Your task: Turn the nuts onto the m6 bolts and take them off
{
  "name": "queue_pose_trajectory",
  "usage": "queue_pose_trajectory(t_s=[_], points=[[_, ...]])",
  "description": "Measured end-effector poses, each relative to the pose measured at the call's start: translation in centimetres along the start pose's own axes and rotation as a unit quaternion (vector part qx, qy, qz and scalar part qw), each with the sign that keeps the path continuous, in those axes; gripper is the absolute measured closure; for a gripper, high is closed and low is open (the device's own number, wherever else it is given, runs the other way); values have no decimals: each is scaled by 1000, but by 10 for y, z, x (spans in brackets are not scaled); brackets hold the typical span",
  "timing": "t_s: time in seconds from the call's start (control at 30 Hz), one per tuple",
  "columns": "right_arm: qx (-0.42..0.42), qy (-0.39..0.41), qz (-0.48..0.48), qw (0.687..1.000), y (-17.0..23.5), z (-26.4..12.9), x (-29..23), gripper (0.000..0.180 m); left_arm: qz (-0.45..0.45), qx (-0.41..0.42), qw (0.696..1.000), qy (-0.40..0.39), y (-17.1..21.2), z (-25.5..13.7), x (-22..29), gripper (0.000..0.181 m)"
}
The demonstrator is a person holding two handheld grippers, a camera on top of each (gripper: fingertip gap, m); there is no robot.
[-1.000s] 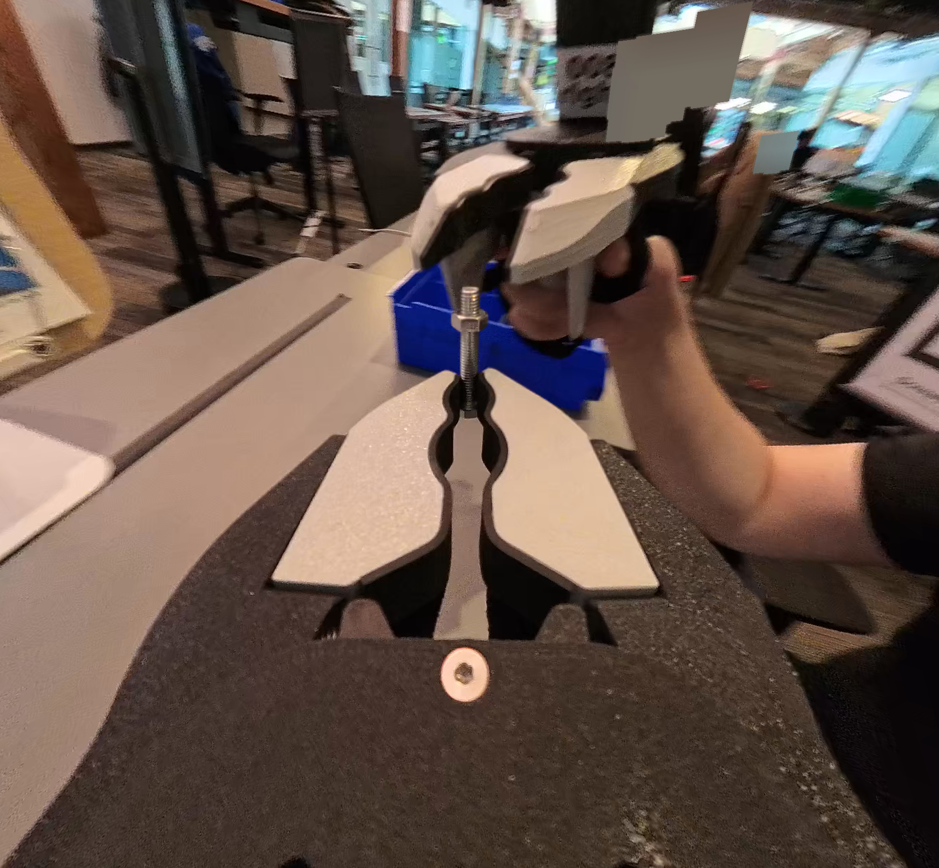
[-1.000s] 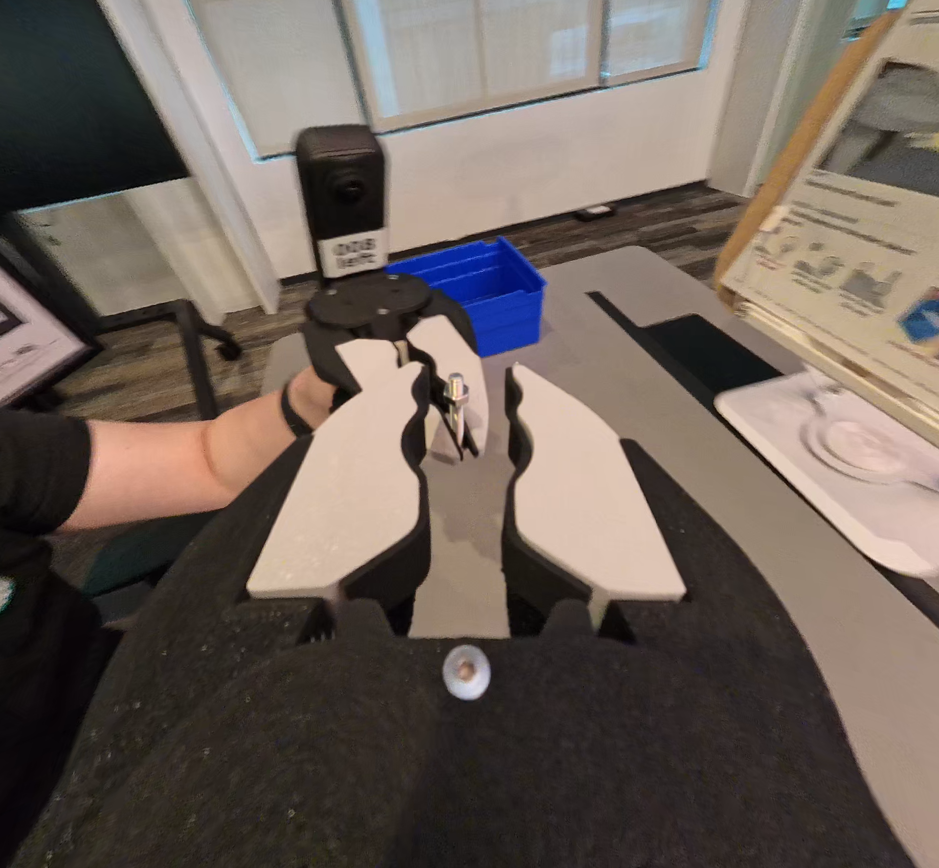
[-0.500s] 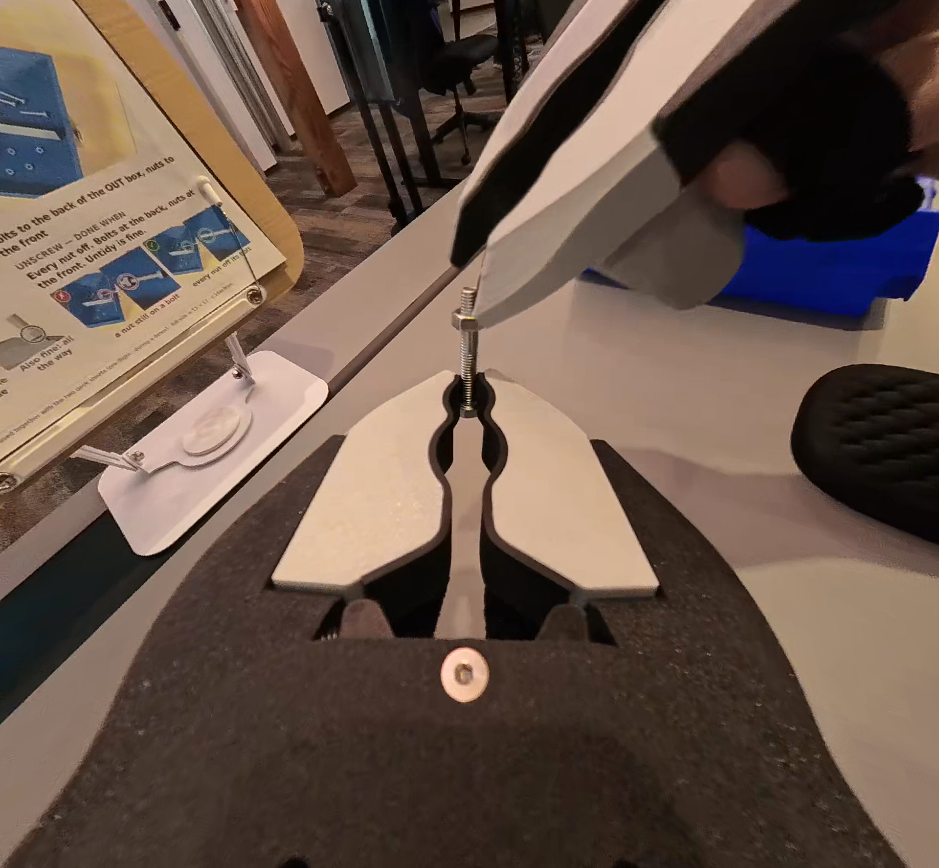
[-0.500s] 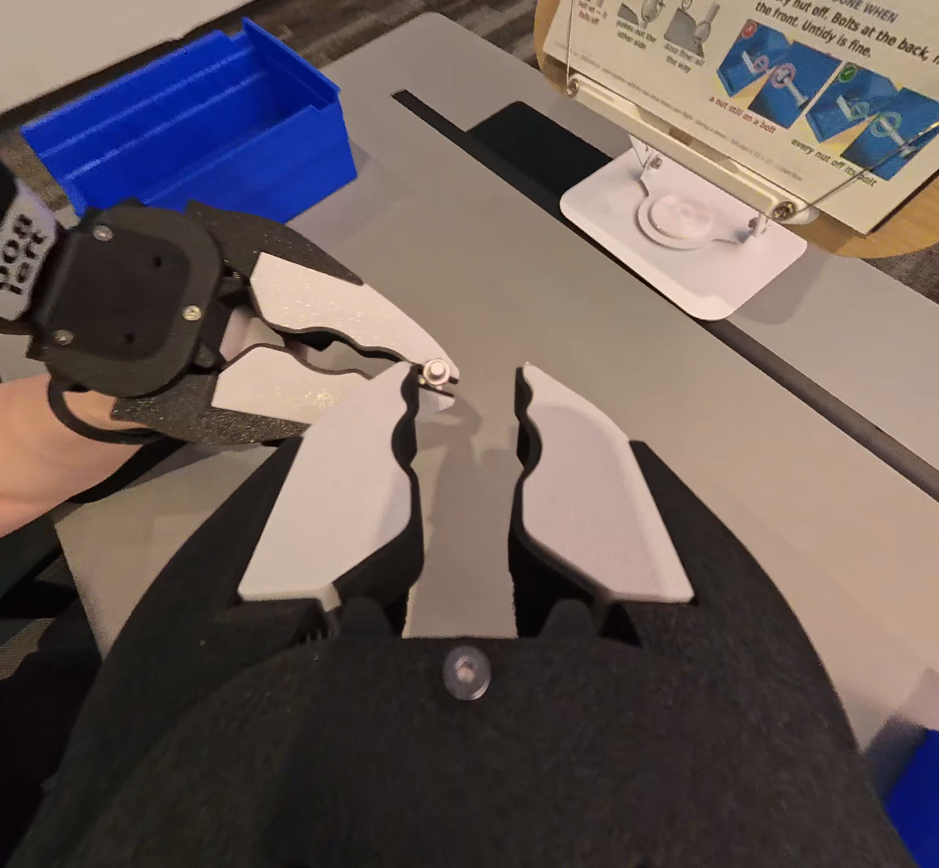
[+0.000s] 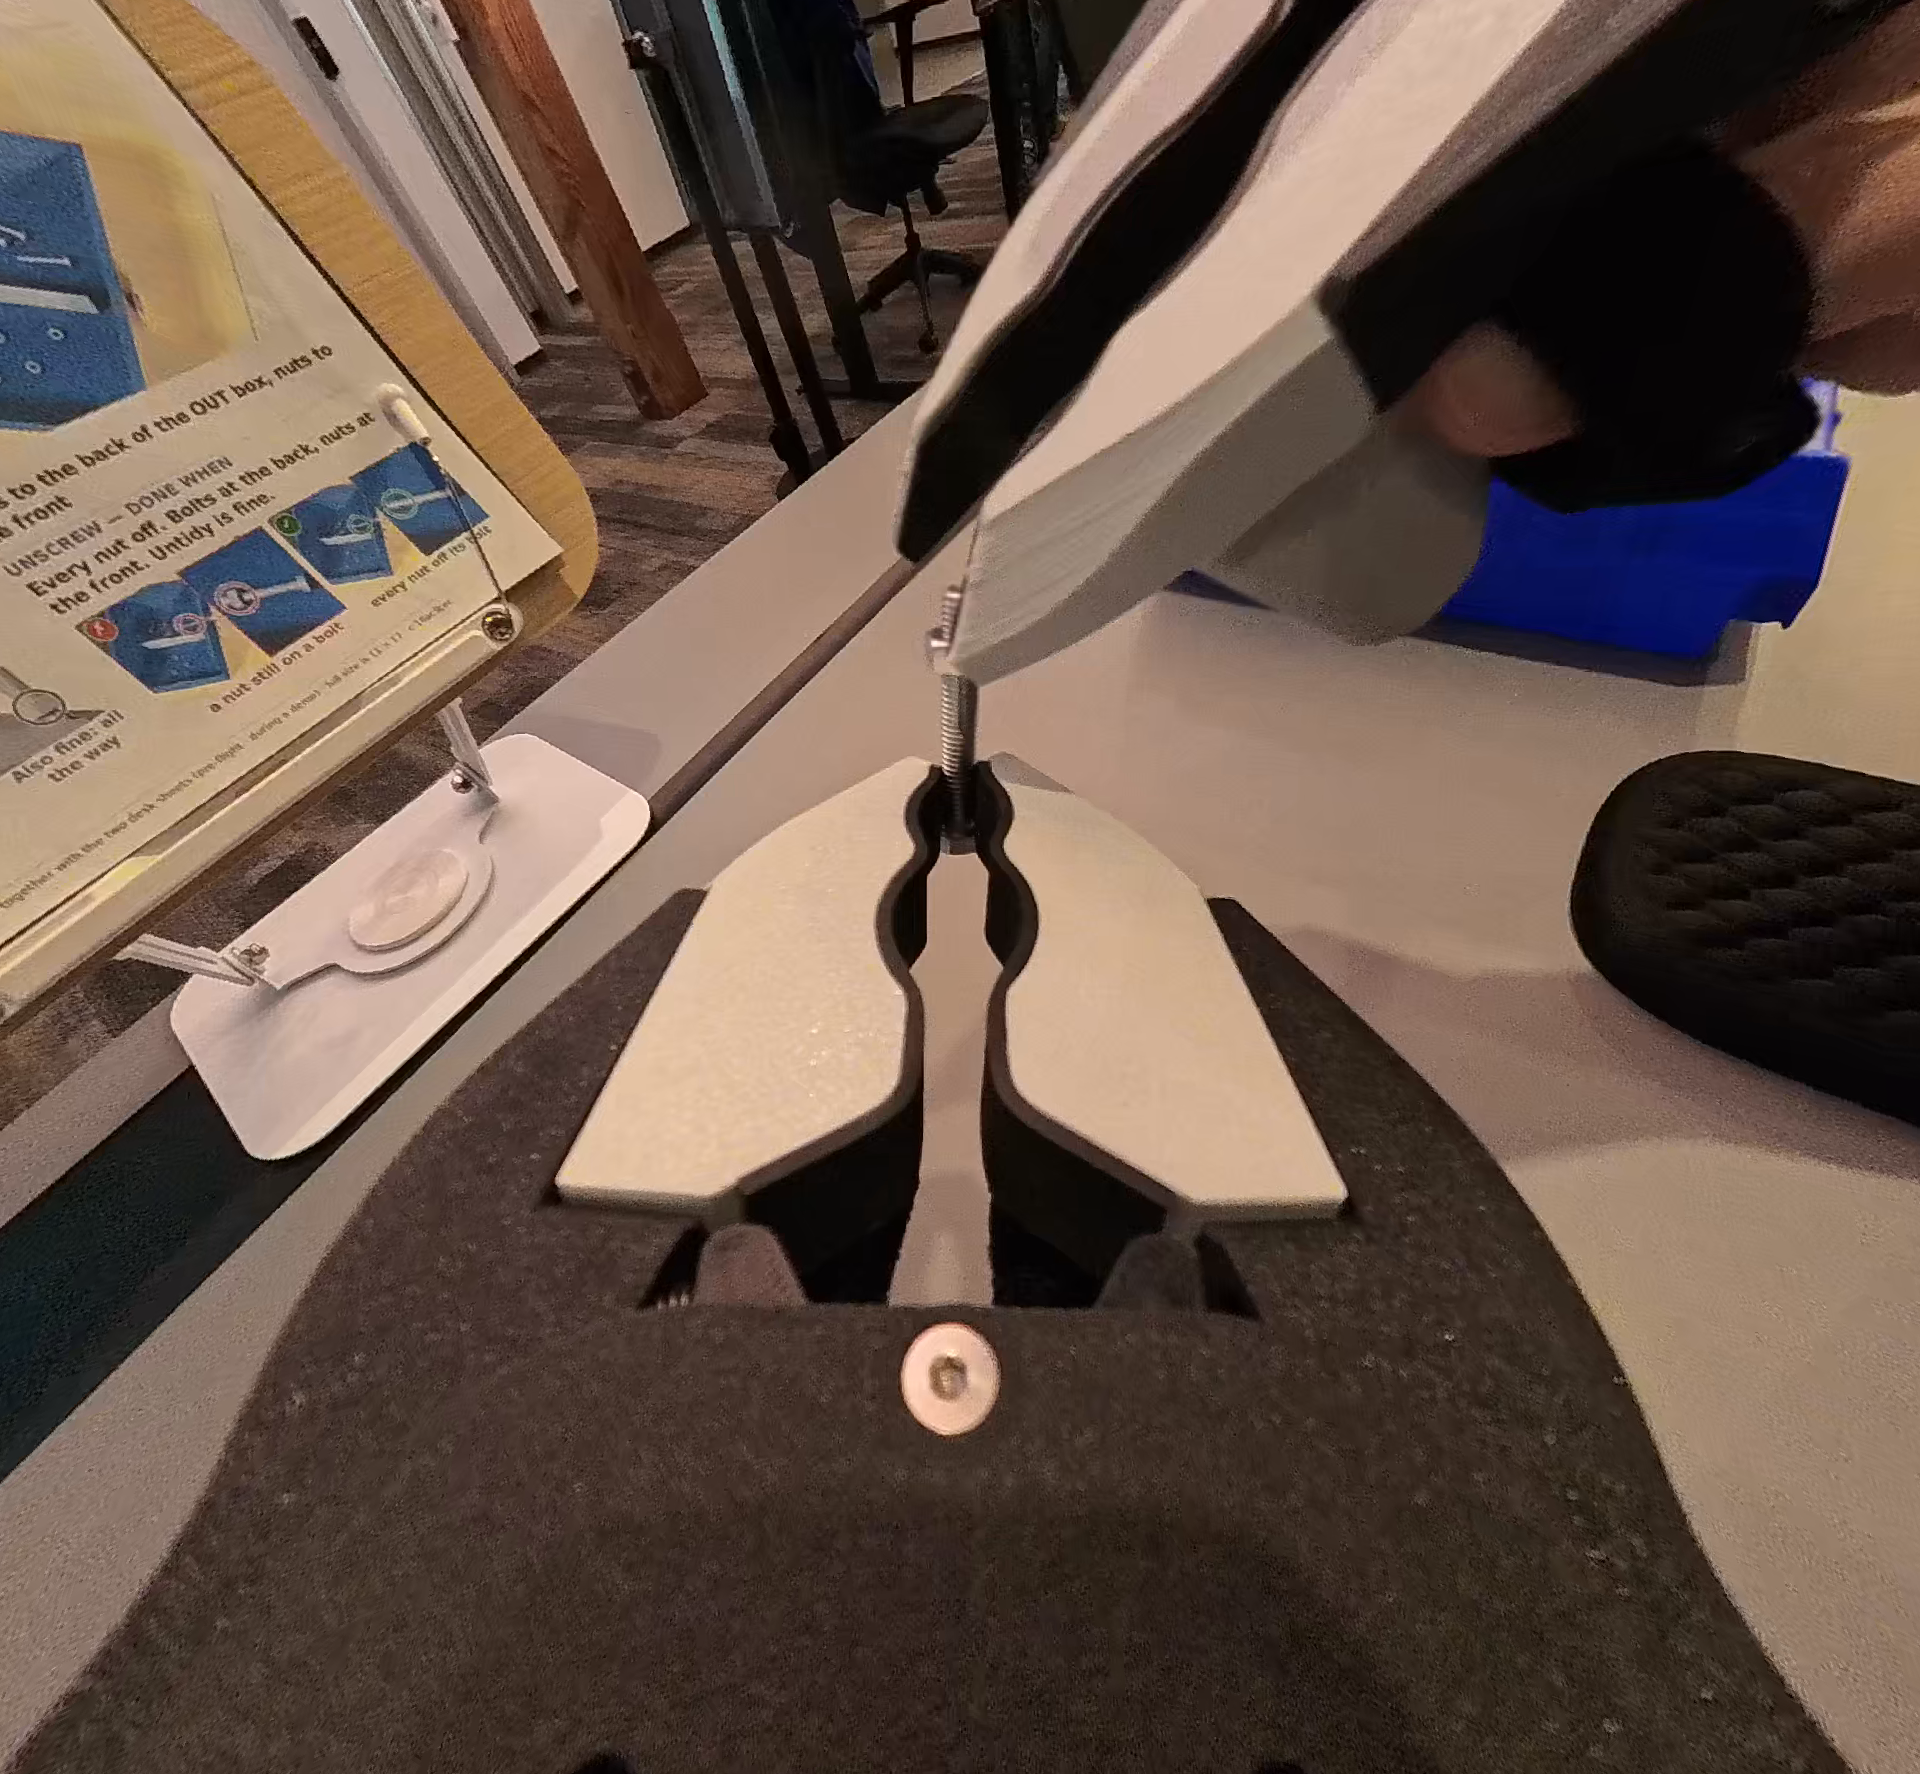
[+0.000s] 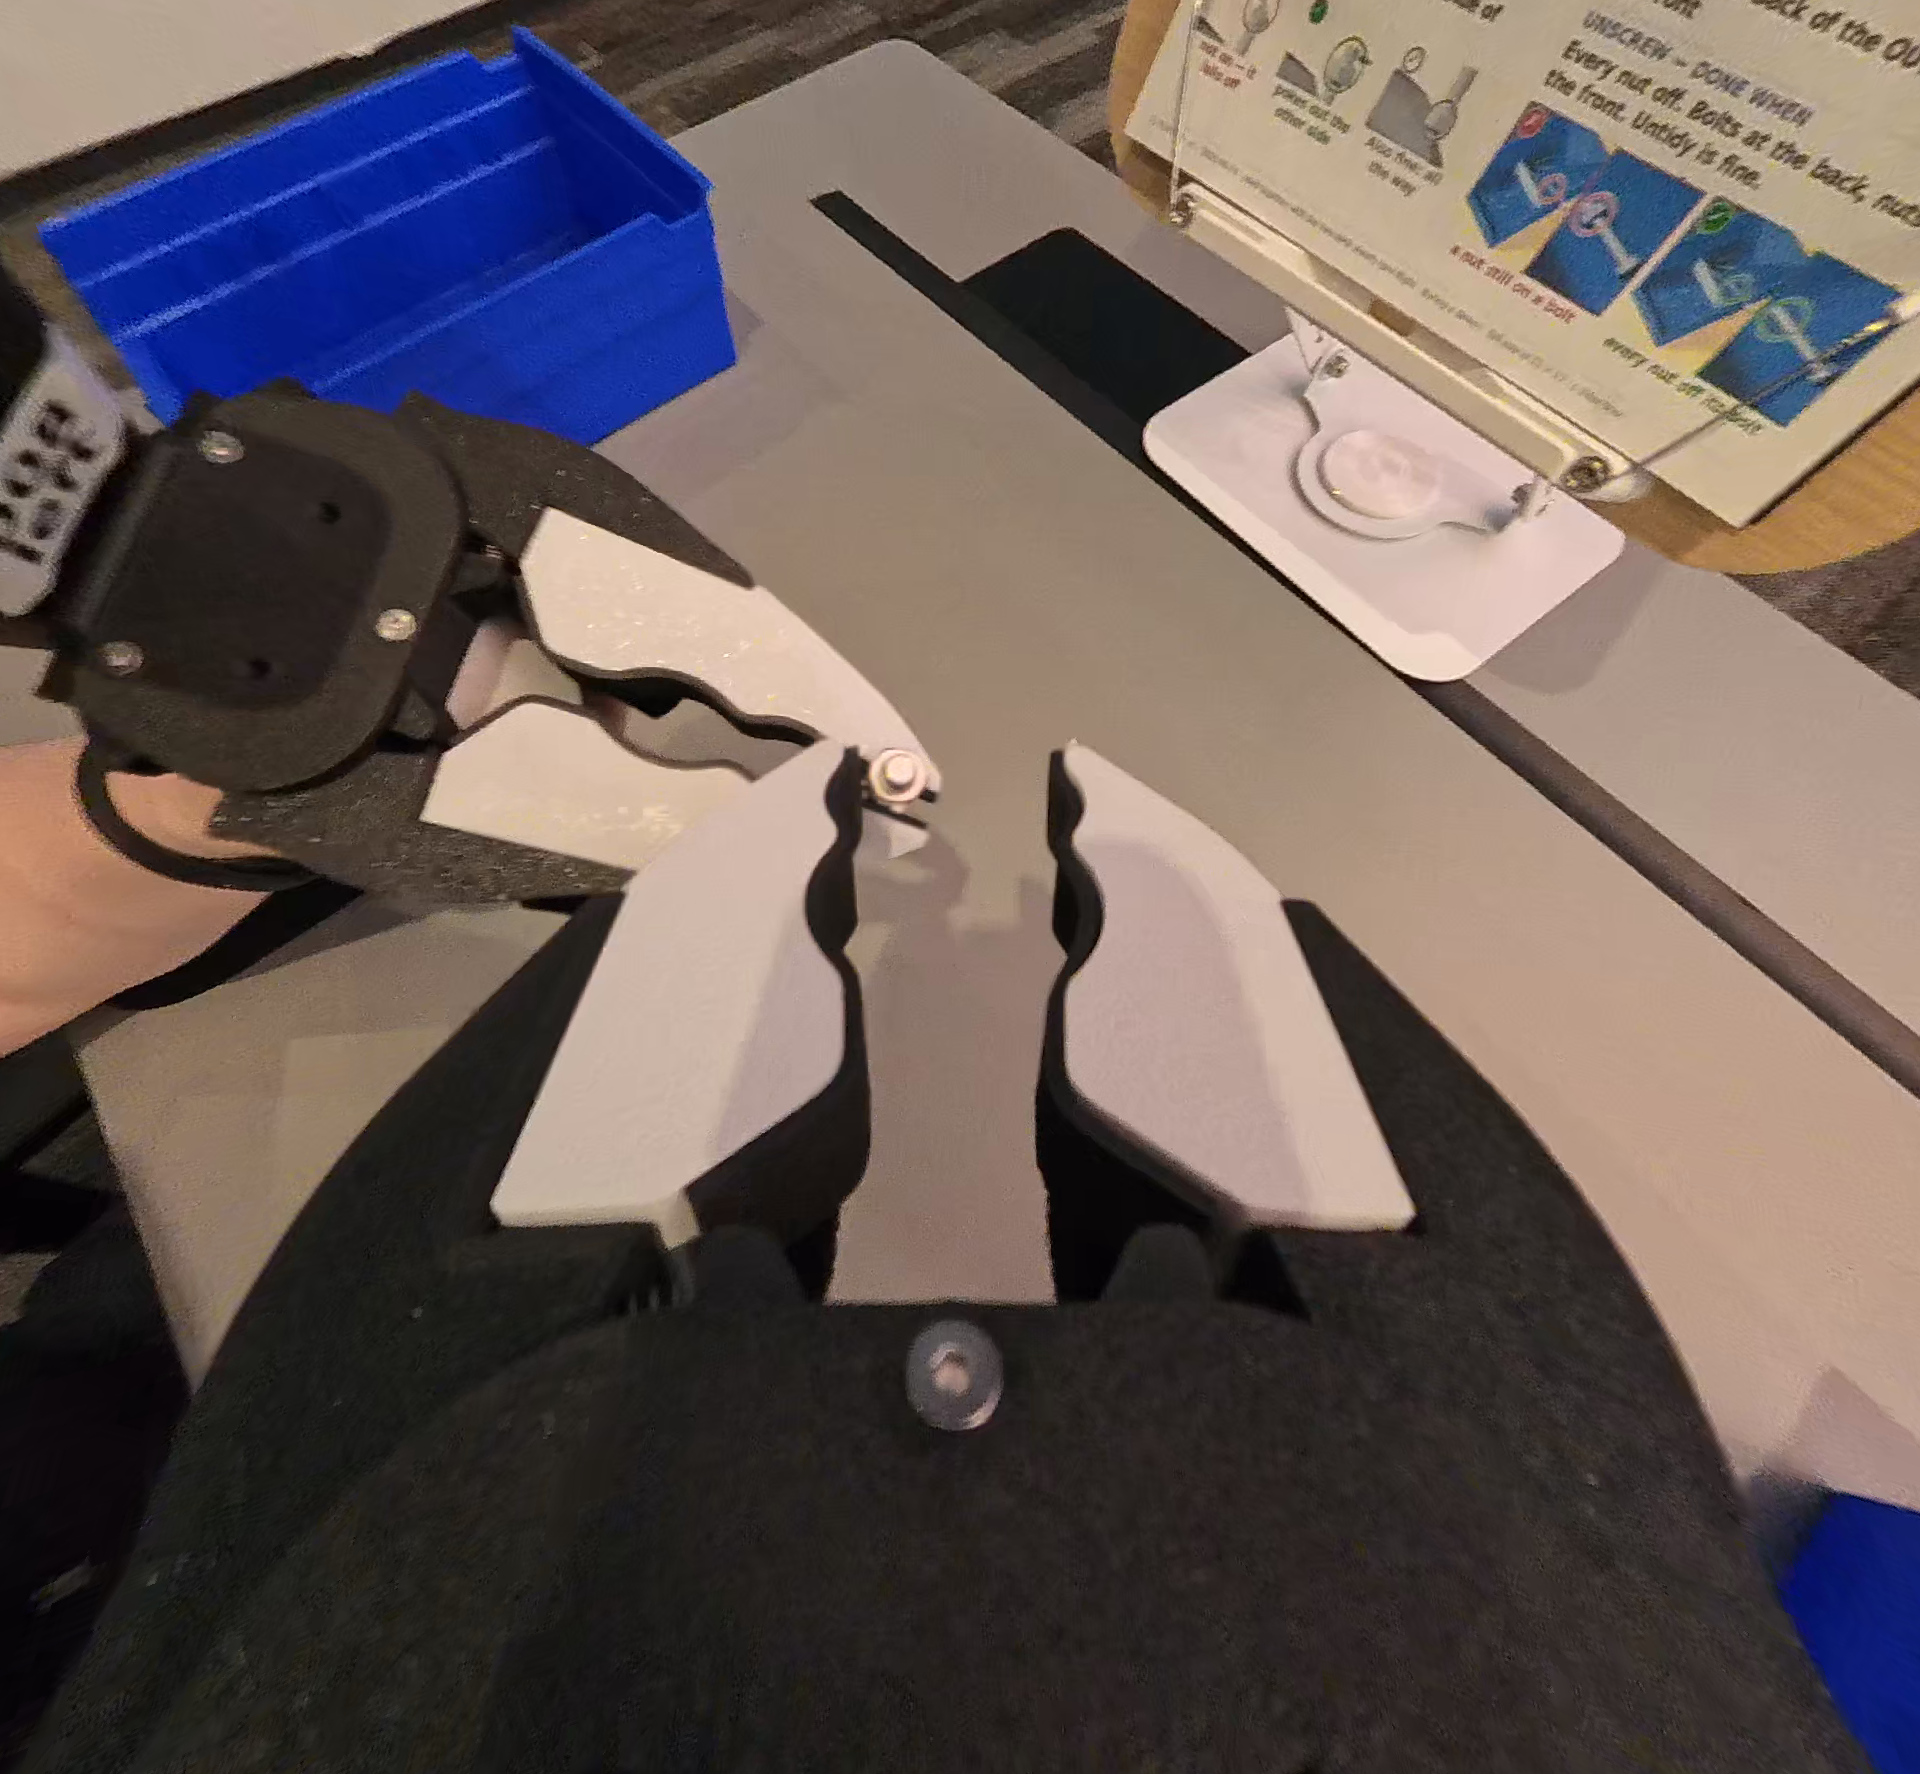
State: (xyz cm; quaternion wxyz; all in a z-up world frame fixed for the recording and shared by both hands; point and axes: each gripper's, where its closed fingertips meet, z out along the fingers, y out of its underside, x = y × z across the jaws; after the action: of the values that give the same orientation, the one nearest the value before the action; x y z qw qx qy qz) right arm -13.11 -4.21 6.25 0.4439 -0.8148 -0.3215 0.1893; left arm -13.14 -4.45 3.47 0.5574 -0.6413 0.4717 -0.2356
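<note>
My left gripper [image 5: 958, 777] is shut on the lower shank of a threaded bolt [image 5: 956, 727] and holds it upright above the grey table [image 5: 1299, 789]. A nut [image 5: 938, 646] sits near the bolt's top, partly hidden. My right gripper [image 6: 956, 768] is open. Its left finger [image 6: 727, 976] lies against the side of the nut [image 6: 896, 777], which stands outside the gap between the fingers. In the left wrist view the right gripper [image 5: 940, 597] comes down from the upper right onto the bolt's top. In the right wrist view the left gripper [image 6: 883, 794] reaches in from the left.
A blue bin [image 6: 416, 238] stands at the table's far end and also shows in the left wrist view [image 5: 1662, 571]. An instruction board [image 6: 1558, 114] on a white base [image 6: 1382, 519] stands at the side. A black mesh chair part [image 5: 1766, 914] is at right.
Both grippers swung round toward the instruction board. The right gripper, still open, came over the bolt's top and set one finger against the nut. The left gripper kept its hold.
</note>
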Motion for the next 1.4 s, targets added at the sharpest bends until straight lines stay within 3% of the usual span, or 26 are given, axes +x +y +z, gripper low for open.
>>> queue_pose_trajectory(t_s=[0.2, 0.33, 0.63, 0.8, 1.0, 1.2, 1.4], points=[[-29, 8, 7, 1000, 12, -9, 9, 148, -7, 5, 1000, 0, -3, -4, -3, 176], [13, -30, 6, 999, -3, -9, -6, 148, -12, 7, 1000, 6, -4, -4, -1, 176], [-23, -9, 1, 1000, 10, -8, 0, 150, -12, 10, 1000, 3, -6, -7, -3, 176], [8, -2, -17, 1000, -4, -2, -7, 148, -12, 9, 1000, 10, -5, -5, 1, 176], [-20, 13, -5, 1000, 8, -7, 6, 150, -16, 14, 1000, 6, -8, -9, -3, 176], [23, -1, -16, 1000, -8, -6, -5, 148, -11, 10, 1000, 9, -7, -7, 0, 176], [-1, -7, -2, 1000, 2, -12, 1, 150, -10, 8, 1000, 7, -6, -7, -1, 176]])
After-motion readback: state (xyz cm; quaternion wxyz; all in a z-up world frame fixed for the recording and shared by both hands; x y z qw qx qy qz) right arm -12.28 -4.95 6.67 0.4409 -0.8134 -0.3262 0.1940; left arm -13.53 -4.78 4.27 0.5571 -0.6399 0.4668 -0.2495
